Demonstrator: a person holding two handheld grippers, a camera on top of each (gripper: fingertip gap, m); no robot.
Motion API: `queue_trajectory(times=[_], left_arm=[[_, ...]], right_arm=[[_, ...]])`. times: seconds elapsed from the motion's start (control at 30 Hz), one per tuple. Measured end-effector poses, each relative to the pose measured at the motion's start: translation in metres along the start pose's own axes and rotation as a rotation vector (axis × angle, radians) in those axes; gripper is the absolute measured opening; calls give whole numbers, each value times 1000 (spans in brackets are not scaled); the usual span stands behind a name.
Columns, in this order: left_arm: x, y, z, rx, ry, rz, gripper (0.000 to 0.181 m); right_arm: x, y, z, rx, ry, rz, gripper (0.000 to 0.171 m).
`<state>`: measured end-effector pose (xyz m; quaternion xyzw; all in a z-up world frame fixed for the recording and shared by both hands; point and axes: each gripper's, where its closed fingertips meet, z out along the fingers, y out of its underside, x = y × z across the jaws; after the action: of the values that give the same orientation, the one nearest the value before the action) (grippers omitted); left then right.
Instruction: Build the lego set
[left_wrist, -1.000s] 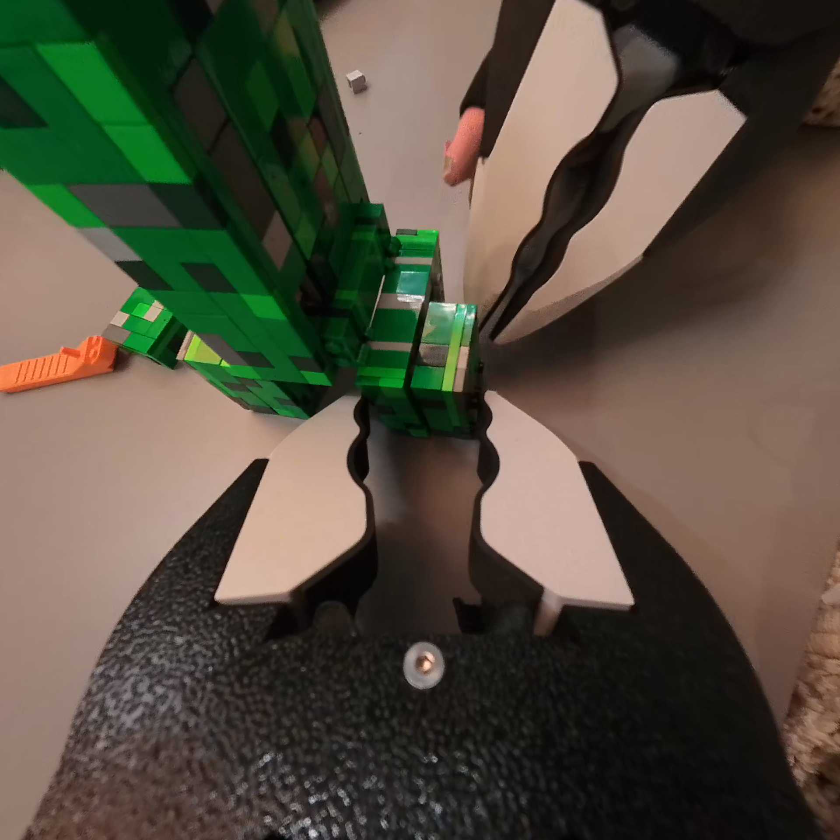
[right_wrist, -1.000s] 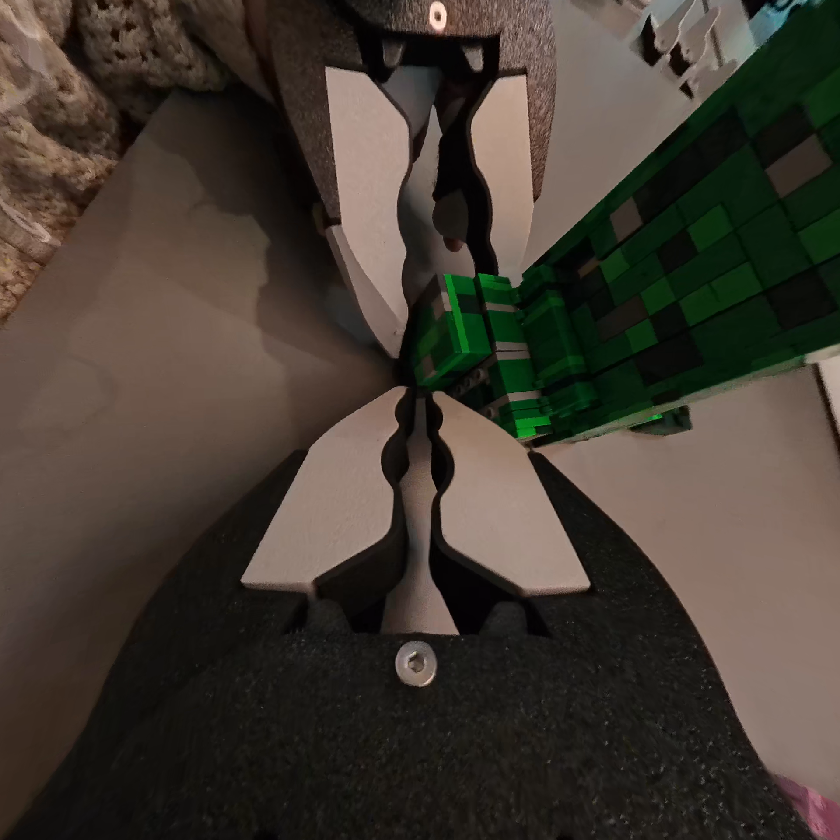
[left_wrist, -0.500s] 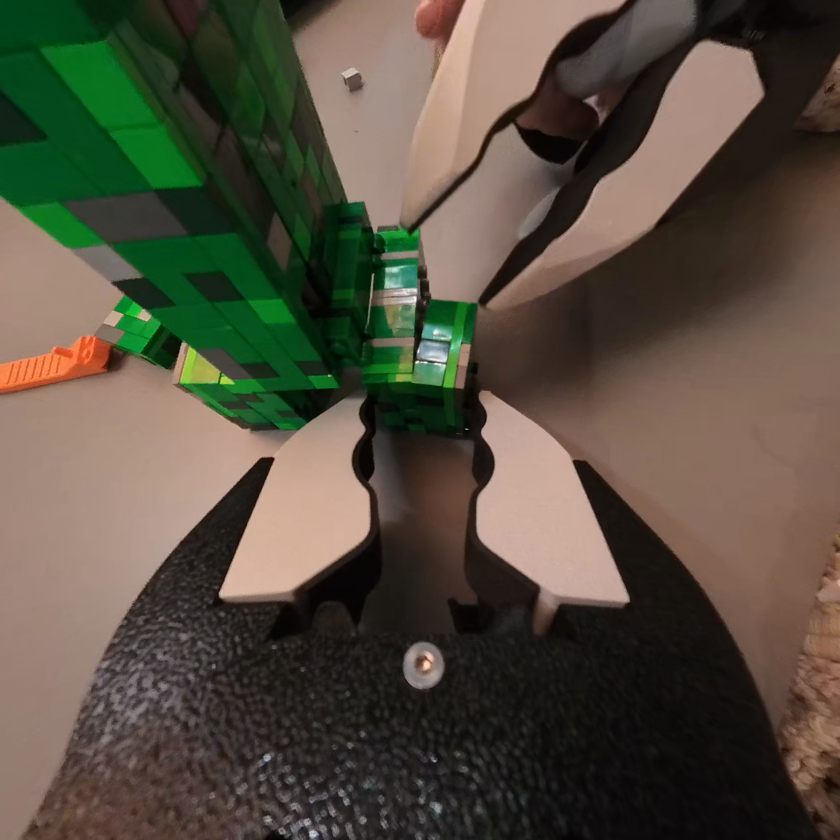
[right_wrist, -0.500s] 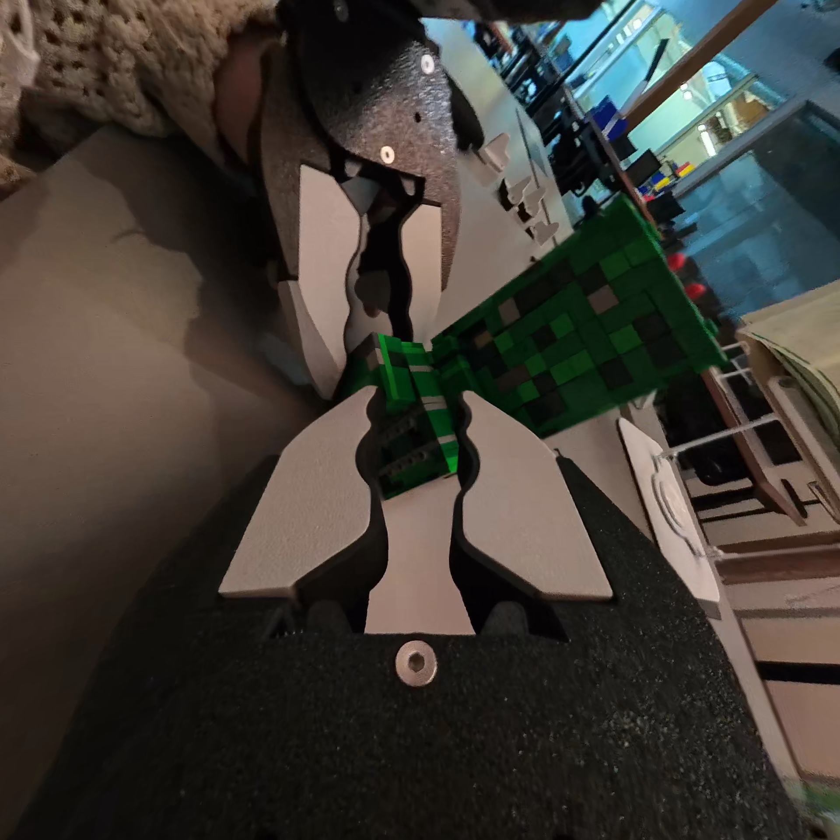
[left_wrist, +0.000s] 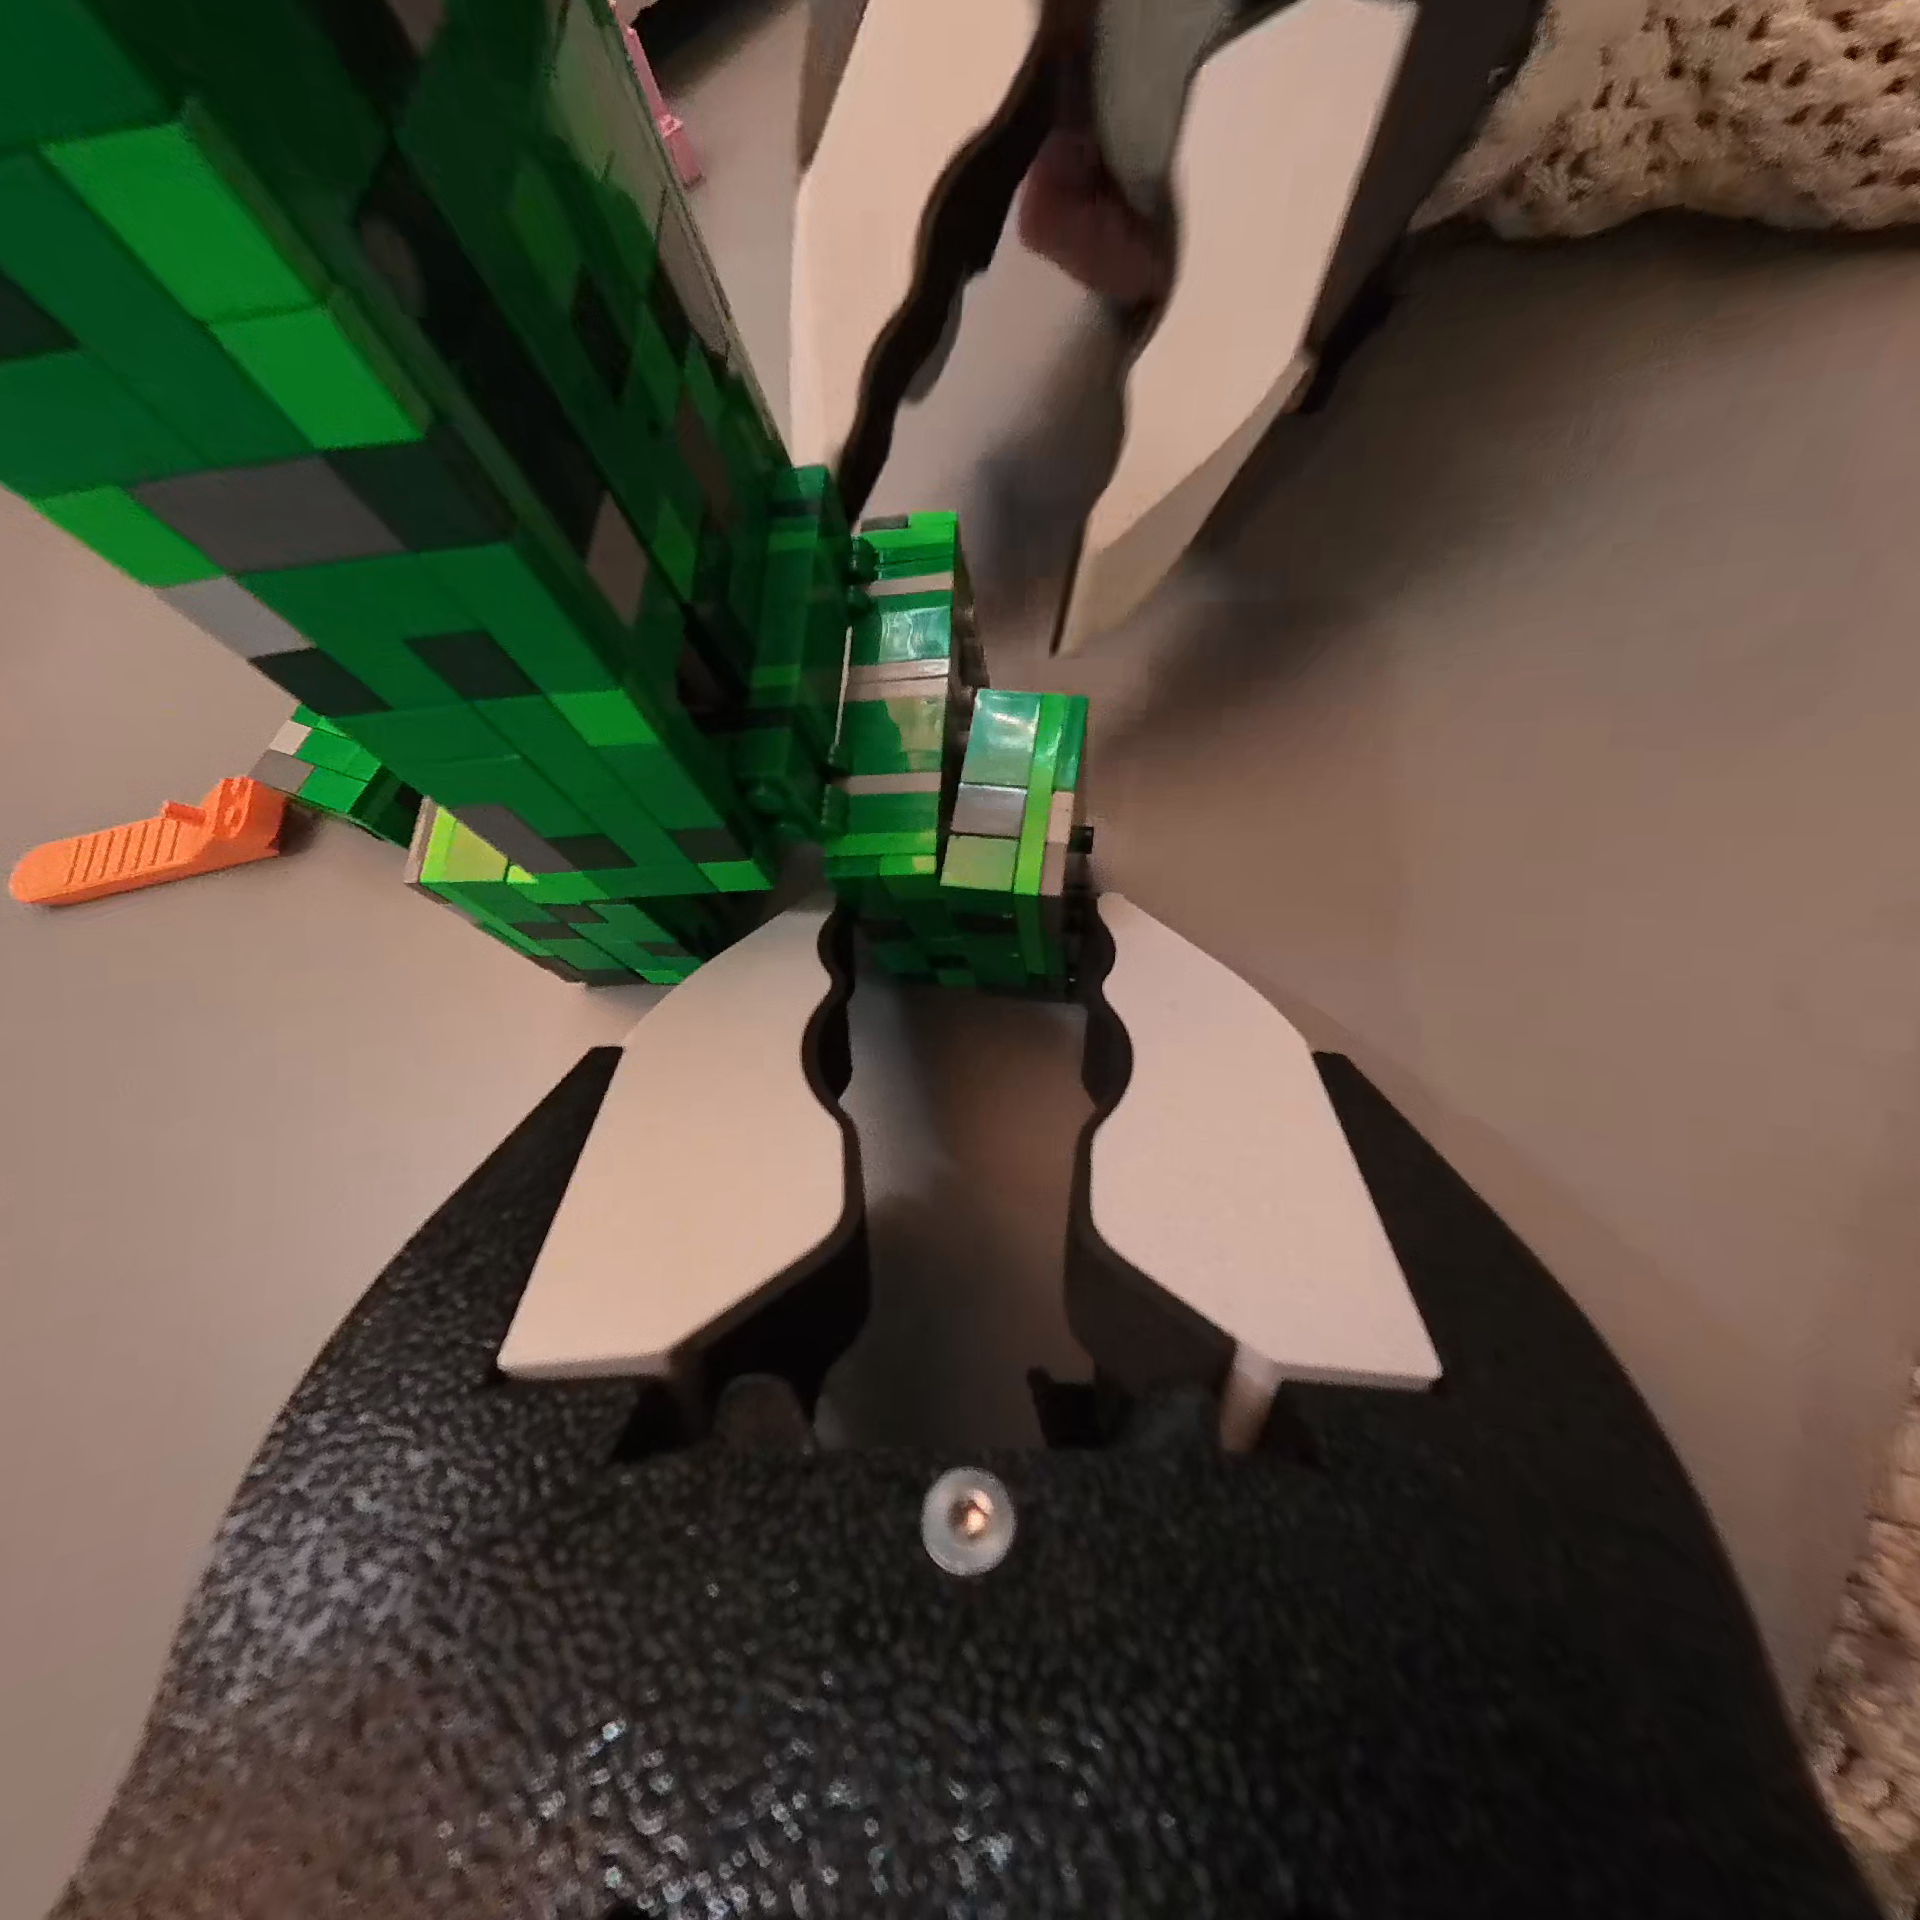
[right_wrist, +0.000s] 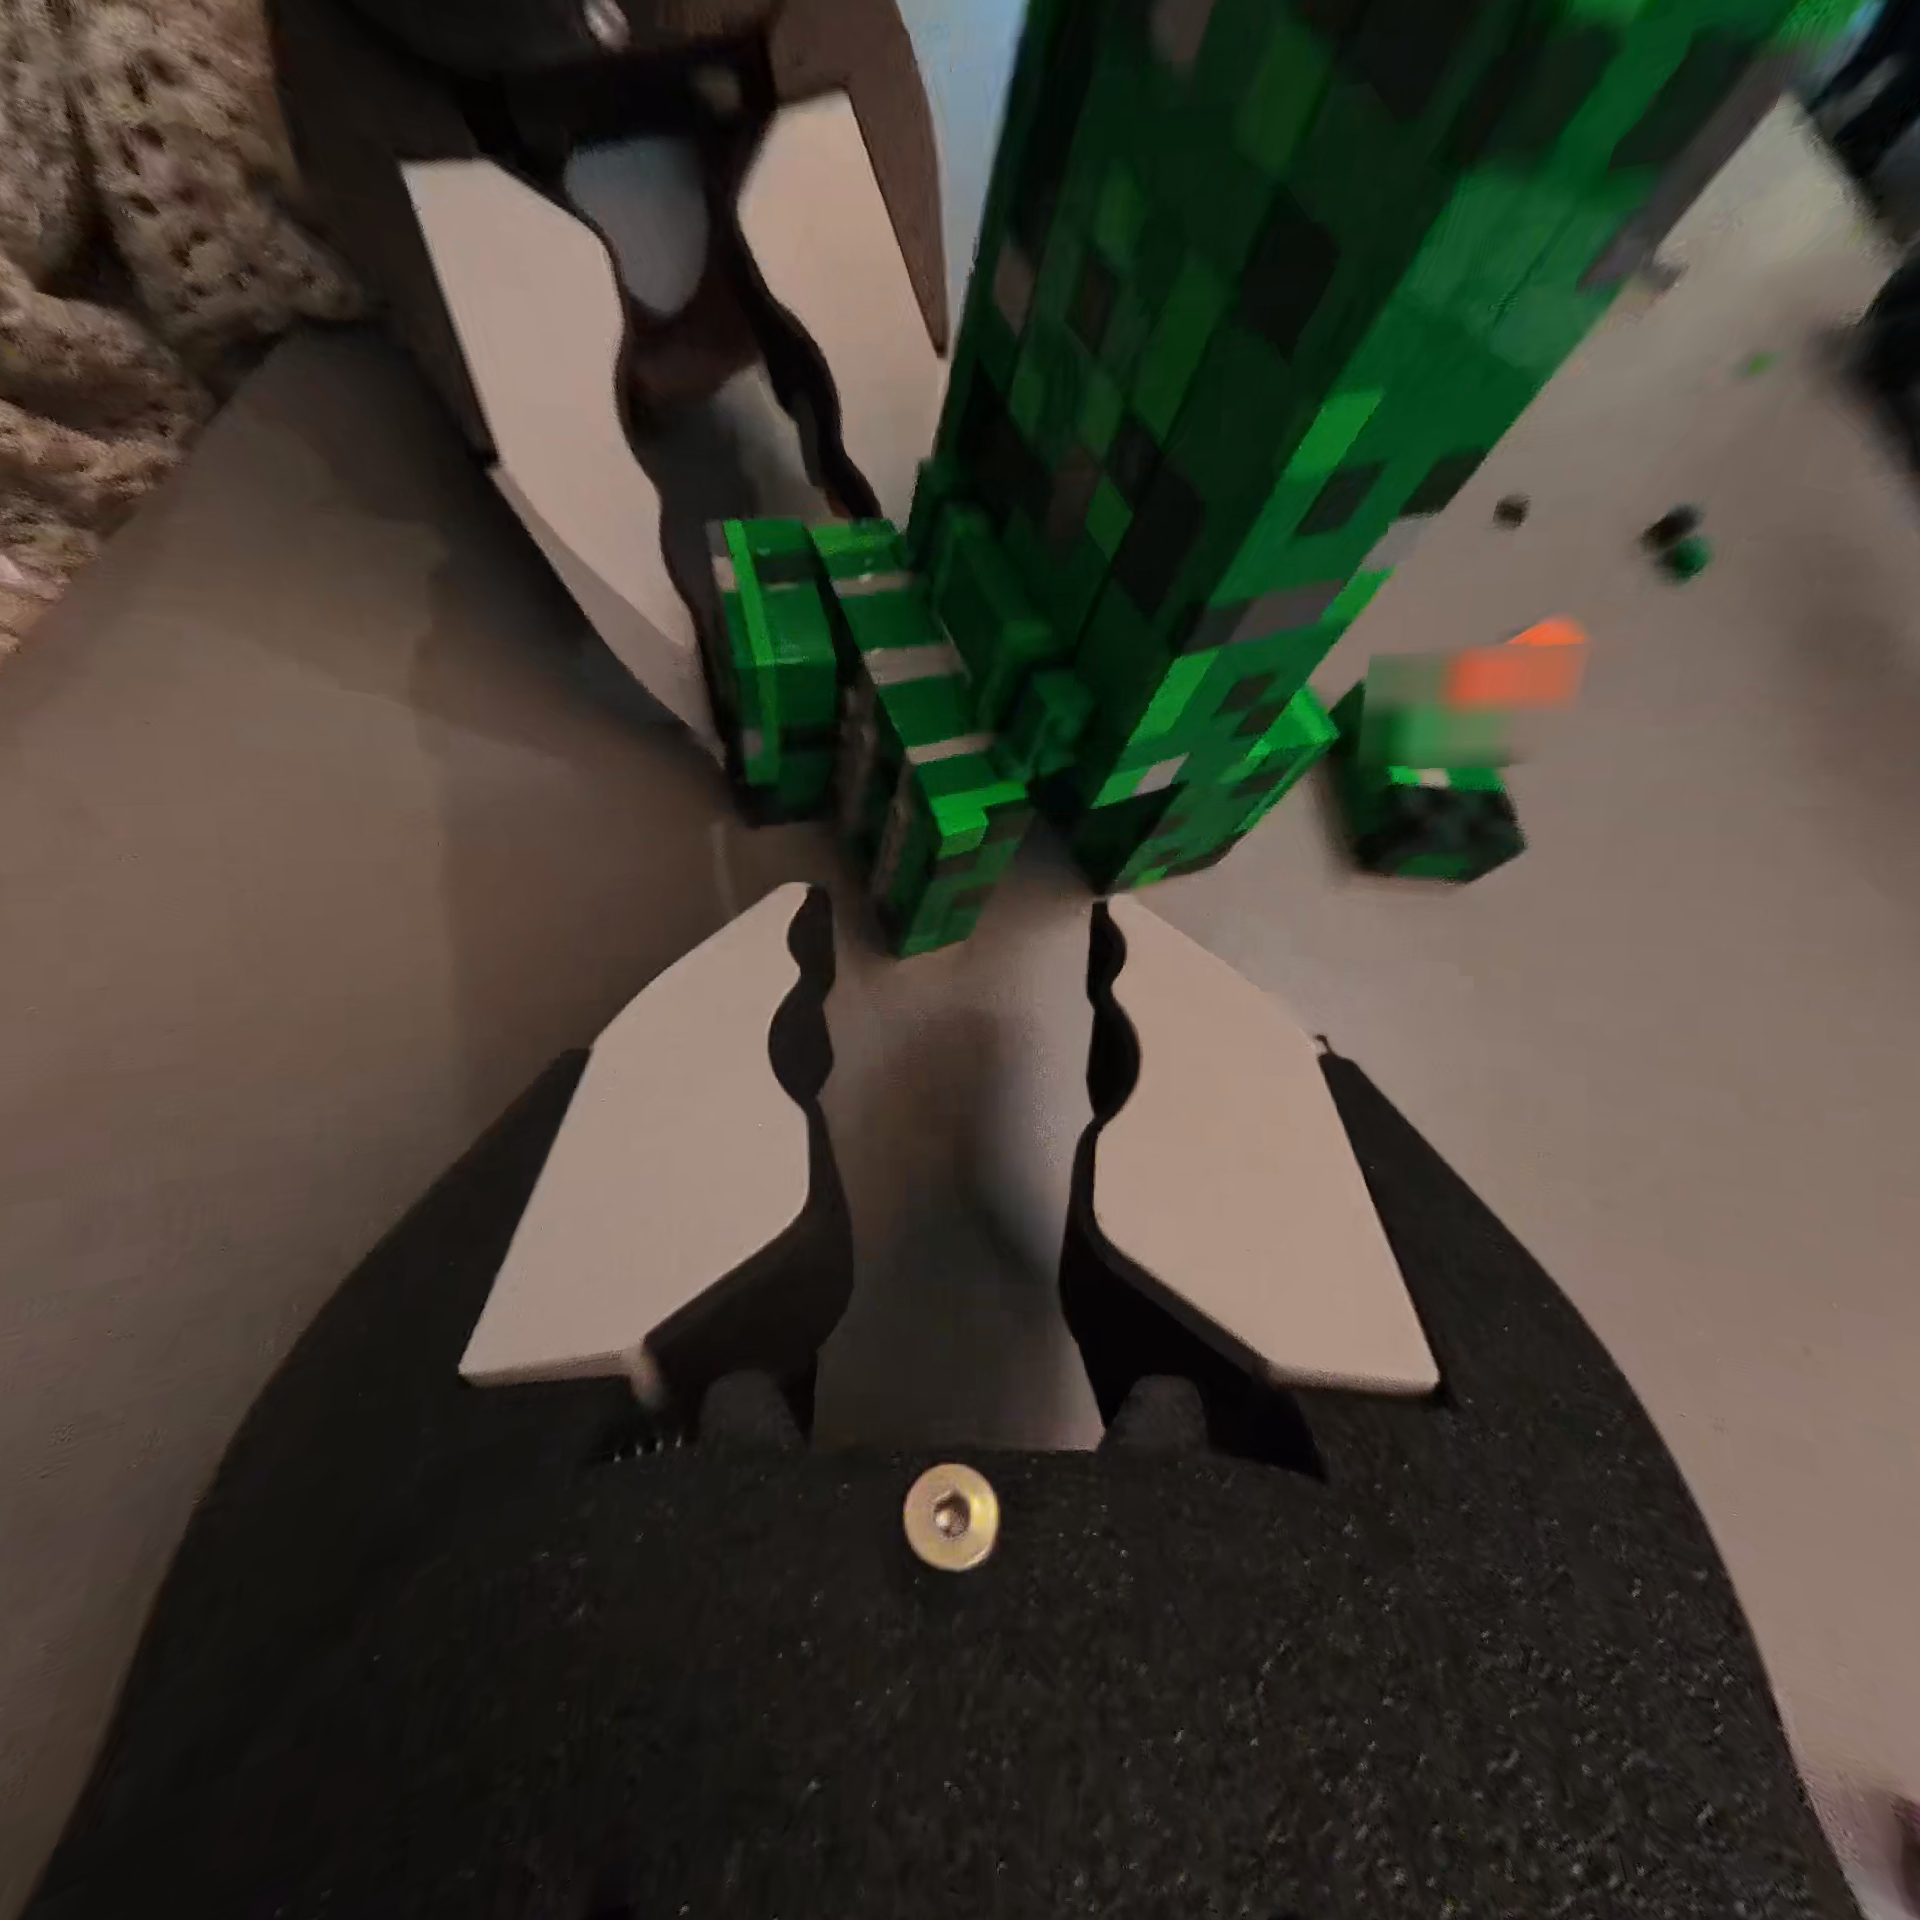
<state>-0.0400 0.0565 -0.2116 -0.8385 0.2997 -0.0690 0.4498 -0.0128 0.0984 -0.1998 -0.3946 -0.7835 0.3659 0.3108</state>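
L gripper (left_wrist: 961, 935) pinches green lego foot (left_wrist: 961, 914); R gripper (right_wrist: 961, 914) spread, tips hovering by it.

1. A plain grey-beige worktop (left_wrist: 1507, 831) with a smooth matt finish fills most of both views.
2. Light falls unevenly on it: the left wrist view is dim and warm, with soft shadows across the surface.
3. In the right wrist view the right-hand part of the worktop is paler and brighter, and the left-hand part lies in darker, broken shadow.
4. A cream knitted fabric (left_wrist: 1704, 114) with an open, holed weave lies at the top right edge of the left wrist view, and shows again at the lower right edge.
5. The same fabric (right_wrist: 114, 239) fills the upper left corner of the right wrist view, beside the worktop's edge.
6. No wall, window or floor can be made out; the far background is blurred.
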Motion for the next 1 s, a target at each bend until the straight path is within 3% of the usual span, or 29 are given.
queue_trajectory(times=[0.27, 0.53, 0.8, 0.93, 1.0], left_arm=[[1, 0, 1, 6, 49, -32, 38], [3, -1, 0, 16, 89, -52, 36], [3, 0, 1, 6, 27, -4, 38], [3, 0, 1, 2, 8, 14, 39], [3, 0, 1, 0, 5, 5, 39]], right_arm=[[-3, -3, 11, -19, -107, 36, 24], [-5, -2, 17, -36, -151, -1, 35], [-4, -6, 16, -11, -181, 25, 31], [-10, 2, 23, -87, -221, 12, 33], [-11, 1, 25, -91, -227, 17, 25]])
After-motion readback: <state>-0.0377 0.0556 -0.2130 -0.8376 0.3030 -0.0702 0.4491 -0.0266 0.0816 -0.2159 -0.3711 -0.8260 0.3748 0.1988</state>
